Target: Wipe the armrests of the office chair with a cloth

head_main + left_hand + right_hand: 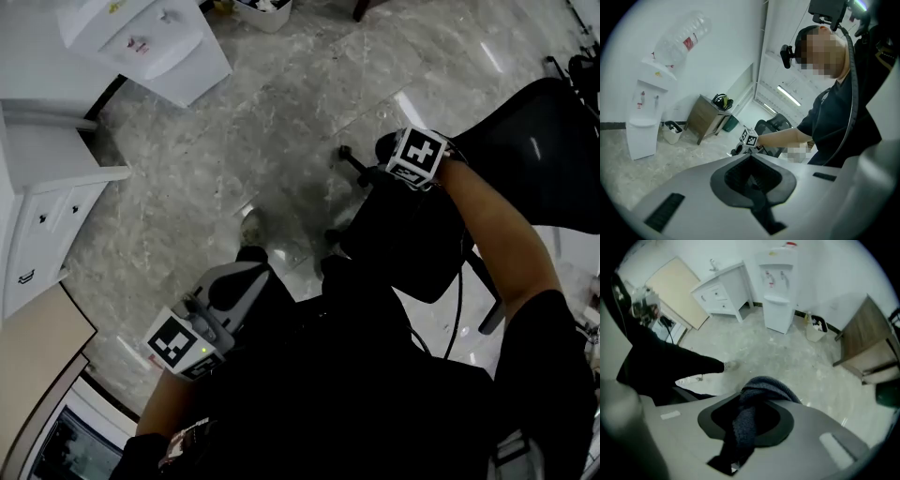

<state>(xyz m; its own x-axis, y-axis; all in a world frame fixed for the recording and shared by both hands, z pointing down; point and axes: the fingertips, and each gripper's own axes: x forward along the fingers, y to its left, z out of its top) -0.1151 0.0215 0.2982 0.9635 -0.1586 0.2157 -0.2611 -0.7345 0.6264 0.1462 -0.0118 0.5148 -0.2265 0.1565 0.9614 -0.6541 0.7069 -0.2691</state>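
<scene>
Head view, left to right. At far left stands a white cabinet [42, 202] with drawers. Behind it stands a white water dispenser [141, 37], on a grey marble floor [281, 103].

Lower left: the left gripper [751, 180] is held low, close to the person's dark clothing. In the left gripper view its jaws are pressed together with nothing between them. The same view shows the dispenser's inverted bottle [679, 40], a wooden desk [708, 117] against the wall and a small bin [672, 131] beside it.

Centre right: the right gripper [740, 430] is held out on an extended forearm [492, 234], its marker cube [417, 155] facing up. In the right gripper view its jaws pinch a dark blue-grey knitted cloth [757, 390]. The cloth bunches in a fold beyond the jaw tips and trails back into the jaw recess.

Right: the office chair [539, 150], black with a mesh back, stands just beside the right gripper. A dark mass lies directly below this gripper. No view shows whether that mass is an armrest, or whether the cloth touches it.
</scene>
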